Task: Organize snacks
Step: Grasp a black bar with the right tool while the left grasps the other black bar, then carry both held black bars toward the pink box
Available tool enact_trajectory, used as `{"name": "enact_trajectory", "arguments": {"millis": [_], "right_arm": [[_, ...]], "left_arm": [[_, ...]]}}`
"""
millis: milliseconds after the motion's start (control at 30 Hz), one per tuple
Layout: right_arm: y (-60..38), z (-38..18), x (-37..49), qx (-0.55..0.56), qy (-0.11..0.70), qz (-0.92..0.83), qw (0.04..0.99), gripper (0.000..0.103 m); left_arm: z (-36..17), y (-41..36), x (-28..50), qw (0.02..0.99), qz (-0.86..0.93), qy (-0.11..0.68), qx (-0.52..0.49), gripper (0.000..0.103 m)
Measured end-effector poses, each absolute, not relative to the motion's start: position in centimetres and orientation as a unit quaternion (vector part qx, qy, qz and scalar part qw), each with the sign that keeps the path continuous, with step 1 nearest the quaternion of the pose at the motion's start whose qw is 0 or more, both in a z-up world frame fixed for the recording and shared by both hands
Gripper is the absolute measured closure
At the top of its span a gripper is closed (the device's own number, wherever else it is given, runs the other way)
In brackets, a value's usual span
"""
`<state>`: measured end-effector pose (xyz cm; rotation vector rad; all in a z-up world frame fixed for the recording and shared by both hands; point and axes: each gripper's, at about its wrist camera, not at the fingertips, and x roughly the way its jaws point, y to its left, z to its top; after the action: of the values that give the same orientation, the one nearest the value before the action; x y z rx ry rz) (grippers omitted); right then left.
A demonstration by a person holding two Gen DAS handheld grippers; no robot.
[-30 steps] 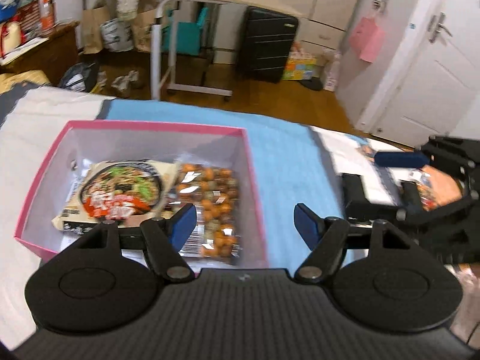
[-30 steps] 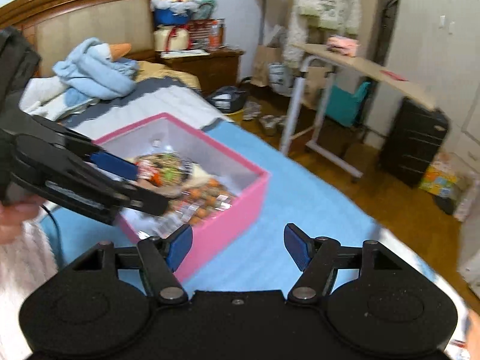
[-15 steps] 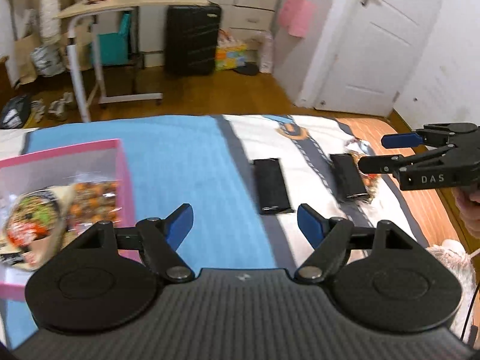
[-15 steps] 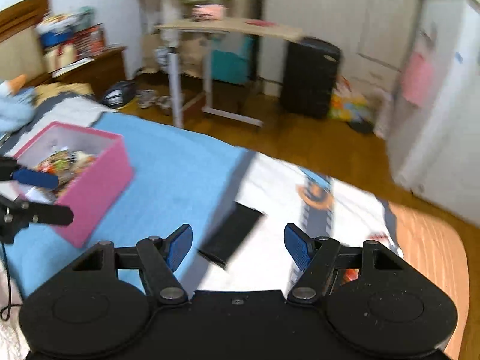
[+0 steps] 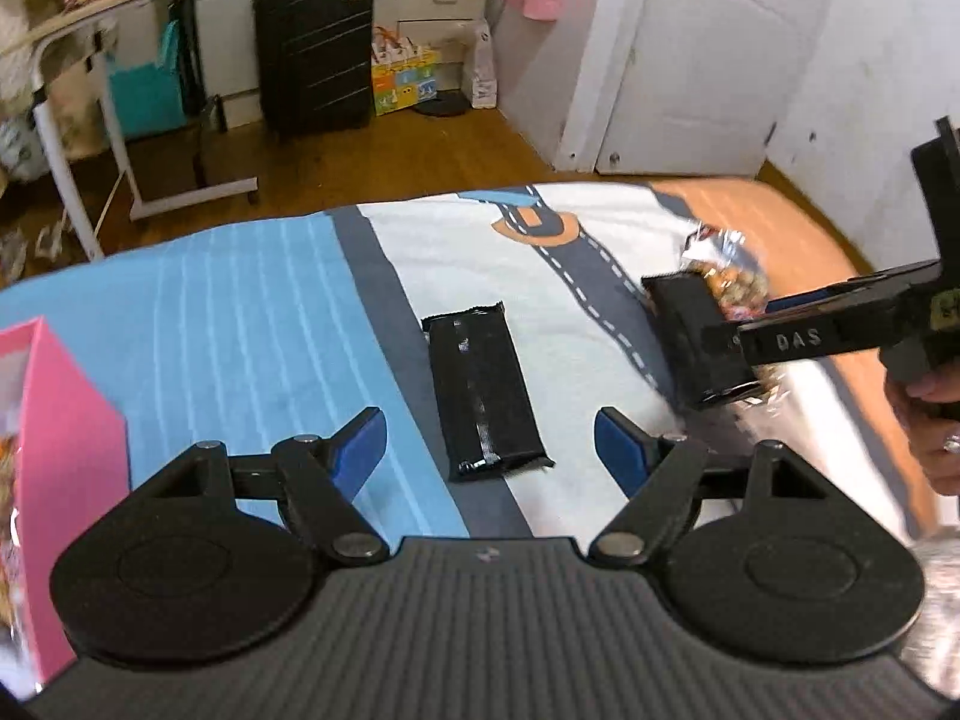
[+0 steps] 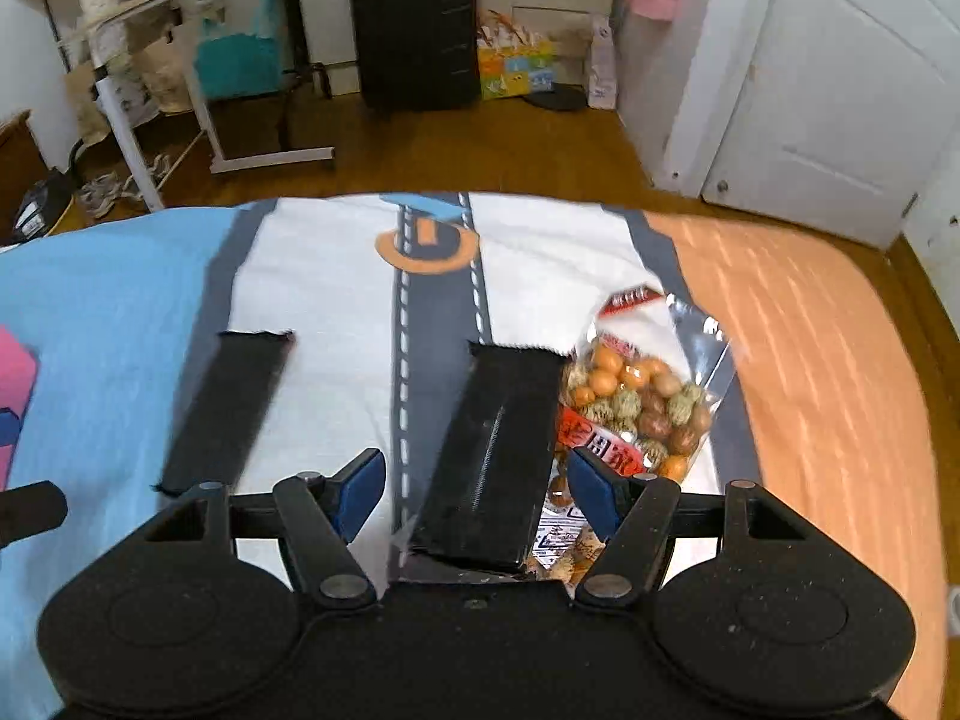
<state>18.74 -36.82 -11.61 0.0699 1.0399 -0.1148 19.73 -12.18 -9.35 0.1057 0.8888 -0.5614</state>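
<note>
There, a flat black snack packet point(image 6: 489, 456) lay on the bed cover point(image 6: 336, 300), right between the wide-apart jaws of the right gripper point(image 6: 474, 486). The left gripper point(image 5: 489, 450), jaws apart too, pointed at another black packet point(image 5: 483, 396).

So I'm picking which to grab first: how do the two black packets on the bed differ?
The left black packet lies alone, flat on the bedcover; the right black packet rests partly over the clear bag of nuts. The left black packet sits ahead of the open left tool, while the right black packet lies between the fingers of the open right tool. Both are long, dark and sealed, lying lengthwise.
</note>
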Motion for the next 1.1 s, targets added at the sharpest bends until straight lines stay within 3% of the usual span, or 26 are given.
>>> {"name": "enact_trajectory", "arguments": {"millis": [200, 667, 733, 900, 1100], "right_arm": [[-37.7, -14.0, 18.9, 0.067, 0.504, -0.041, 0.860, 0.034], [-34.3, -16.3, 20.4, -0.089, 0.502, -0.042, 0.859, 0.033], [-33.9, -16.5, 20.4, -0.116, 0.497, -0.043, 0.859, 0.046], [-34.8, -16.1, 19.9, -0.100, 0.486, -0.046, 0.867, 0.051], [-36.0, -15.3, 19.5, -0.037, 0.487, -0.038, 0.872, 0.051]], "left_arm": [[-13.1, -14.3, 21.9, 0.858, -0.269, 0.434, 0.055, 0.027], [-18.2, -16.1, 25.4, 0.855, -0.233, 0.461, 0.040, 0.027], [-18.5, -16.1, 25.5, 0.855, -0.233, 0.462, 0.035, 0.028], [-18.2, -15.9, 25.6, 0.851, -0.241, 0.465, 0.036, 0.053], [-17.8, -15.6, 25.3, 0.844, -0.246, 0.477, 0.022, 0.057]]}}
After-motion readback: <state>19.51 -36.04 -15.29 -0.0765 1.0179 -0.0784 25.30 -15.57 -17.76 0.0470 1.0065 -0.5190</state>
